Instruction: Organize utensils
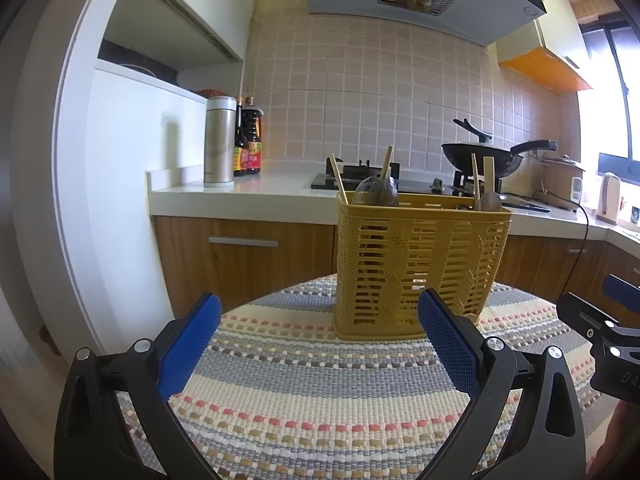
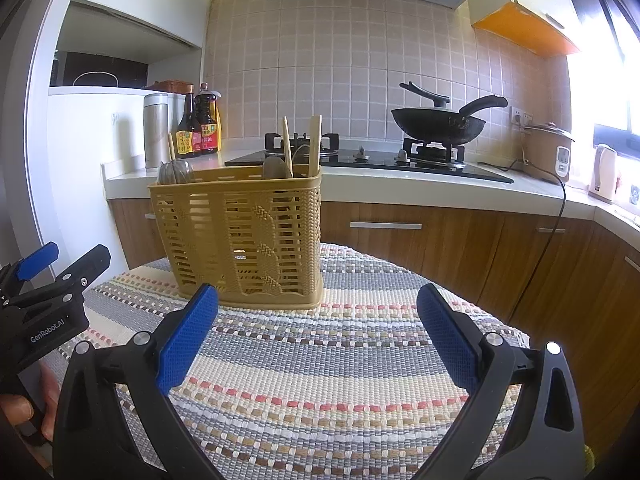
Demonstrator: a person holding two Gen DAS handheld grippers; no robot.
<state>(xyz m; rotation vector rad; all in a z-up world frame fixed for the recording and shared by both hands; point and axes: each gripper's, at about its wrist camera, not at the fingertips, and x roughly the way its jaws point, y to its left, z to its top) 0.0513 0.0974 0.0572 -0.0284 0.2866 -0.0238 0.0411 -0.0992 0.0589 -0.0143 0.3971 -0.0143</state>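
Two wrist views of a yellow utensil basket (image 1: 420, 264) standing upright on a desk (image 1: 300, 380) covered with a striped woven mat. The left hand-held gripper (image 1: 318, 344) hangs above the mat just short of the basket, blue pads spread wide with nothing between them. The right hand-held gripper (image 2: 318, 340) is likewise spread and empty, the basket ahead of it and to its left. Each tool appears at the margin of the other's view, so they sit side by side.

Contents of the basket: wooden chopsticks (image 2: 286, 146) and a flat wooden handle (image 2: 315, 142) rise above the rim, and rounded spoon bowls (image 2: 276, 168) show at rim level. An inner divider seems to split the basket into compartments, though the lattice wall obscures which piece stands in which.

No loose utensil lies on the visible mat, so the sorting is judged either complete or confined to regrouping inside the basket. For a regrouping step, the sound approach is from above: descend over one projecting stick, close on its upper end alone, and lift straight up so that neighbours are not dragged. The light basket may tip or slide on the mat; the free gripper could steady its rim.
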